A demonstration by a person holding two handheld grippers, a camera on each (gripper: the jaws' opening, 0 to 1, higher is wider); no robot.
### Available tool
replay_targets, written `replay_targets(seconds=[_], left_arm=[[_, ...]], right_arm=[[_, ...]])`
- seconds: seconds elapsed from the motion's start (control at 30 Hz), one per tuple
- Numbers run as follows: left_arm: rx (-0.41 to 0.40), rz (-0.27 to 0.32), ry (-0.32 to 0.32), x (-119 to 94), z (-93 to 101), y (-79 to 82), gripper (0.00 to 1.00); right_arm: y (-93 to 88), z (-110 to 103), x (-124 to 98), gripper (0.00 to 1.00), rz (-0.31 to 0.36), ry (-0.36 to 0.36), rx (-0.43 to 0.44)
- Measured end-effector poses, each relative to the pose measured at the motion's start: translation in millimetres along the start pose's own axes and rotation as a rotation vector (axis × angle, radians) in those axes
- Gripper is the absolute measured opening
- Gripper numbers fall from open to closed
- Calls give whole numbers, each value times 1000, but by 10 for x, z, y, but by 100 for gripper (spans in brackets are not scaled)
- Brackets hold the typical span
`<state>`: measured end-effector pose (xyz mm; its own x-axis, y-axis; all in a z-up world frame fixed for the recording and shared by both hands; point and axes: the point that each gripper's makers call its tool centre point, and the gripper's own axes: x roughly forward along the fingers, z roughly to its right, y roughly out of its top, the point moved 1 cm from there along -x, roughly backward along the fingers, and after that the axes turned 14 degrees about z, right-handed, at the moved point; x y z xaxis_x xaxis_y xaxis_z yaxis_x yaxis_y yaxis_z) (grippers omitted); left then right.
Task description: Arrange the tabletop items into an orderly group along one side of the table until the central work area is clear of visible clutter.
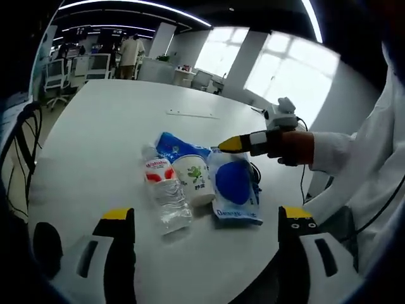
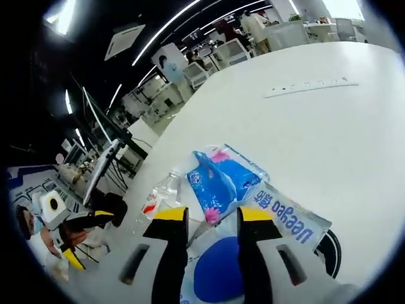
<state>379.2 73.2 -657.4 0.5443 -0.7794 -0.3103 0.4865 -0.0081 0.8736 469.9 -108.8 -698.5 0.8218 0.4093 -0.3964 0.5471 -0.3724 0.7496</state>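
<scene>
In the left gripper view, the left gripper (image 1: 207,223) hangs above the near edge of the white counter (image 1: 114,120), its jaws spread wide with nothing between them. Just beyond lie a clear water bottle (image 1: 163,188) with a red label, a white paper cup (image 1: 193,179) on its side touching it, a blue packet (image 1: 173,146) behind, and a blue-and-white pouch (image 1: 235,190) on the right. The right gripper (image 1: 229,145) reaches in over the pouch.

In the right gripper view, the right gripper's jaws stand narrow, close over the cup's rim; whether they grip it I cannot tell. The pouch (image 2: 278,215), packet (image 2: 218,177) and bottle (image 2: 158,196) lie around them. The left gripper (image 2: 85,240) shows at far left.
</scene>
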Motion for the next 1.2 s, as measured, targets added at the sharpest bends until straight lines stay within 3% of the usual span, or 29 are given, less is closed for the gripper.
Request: replay_targets(seconds=[0.5,1.2], left_arm=[[-22,21,-8,61,-21,6,96],[-38,28,-11,83,-43,-48,95]], right_arm=[[-155,120,121,18,-69,-73,44],[-182,153,254,9,-72,-109,62]])
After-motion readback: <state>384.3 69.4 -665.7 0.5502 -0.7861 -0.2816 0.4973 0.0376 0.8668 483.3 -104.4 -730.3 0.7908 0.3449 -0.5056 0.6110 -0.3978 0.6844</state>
